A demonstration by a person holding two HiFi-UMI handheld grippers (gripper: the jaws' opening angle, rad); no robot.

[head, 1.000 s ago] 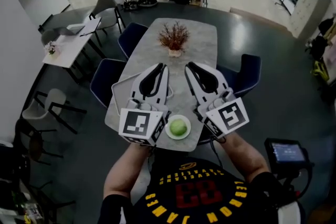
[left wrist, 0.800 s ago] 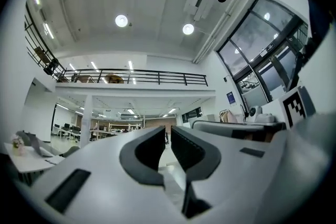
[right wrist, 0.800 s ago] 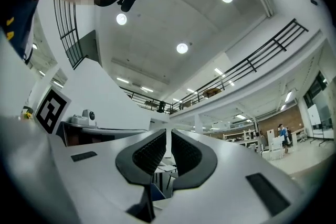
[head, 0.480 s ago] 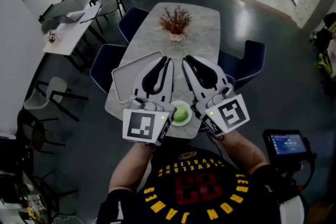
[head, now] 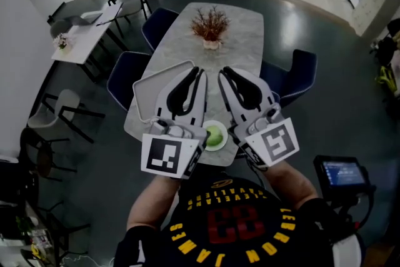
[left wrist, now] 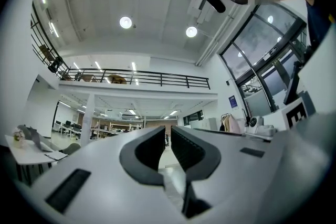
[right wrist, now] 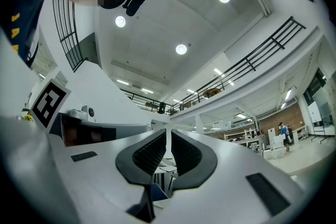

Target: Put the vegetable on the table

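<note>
"Sitting on a small white plate [head: 225, 136], the green vegetable [head: 214, 134] was at the near edge of the counter [head: 234, 40], between the two claws," said one.

"And the claws?"

"The left claw [left wrist: 168, 134] and the right claw [right wrist: 168, 136] each had the jaws almost together, with nothing between. If the vegetable had to go on the bare counter, a claw should have opened wide and come straight down. It looked round and could roll."

We see the table [head: 240, 40] top as grey mottled stone, matt. The tray [head: 150, 94] is smooth white. The left gripper [head: 199, 74] and right gripper [head: 224, 74] have matt white plastic shells with black ribbed pads [left wrist: 149, 147]. The chairs [head: 297, 75] look like dark blue cloth; the dark floor [head: 325, 40] is glossy.
</note>
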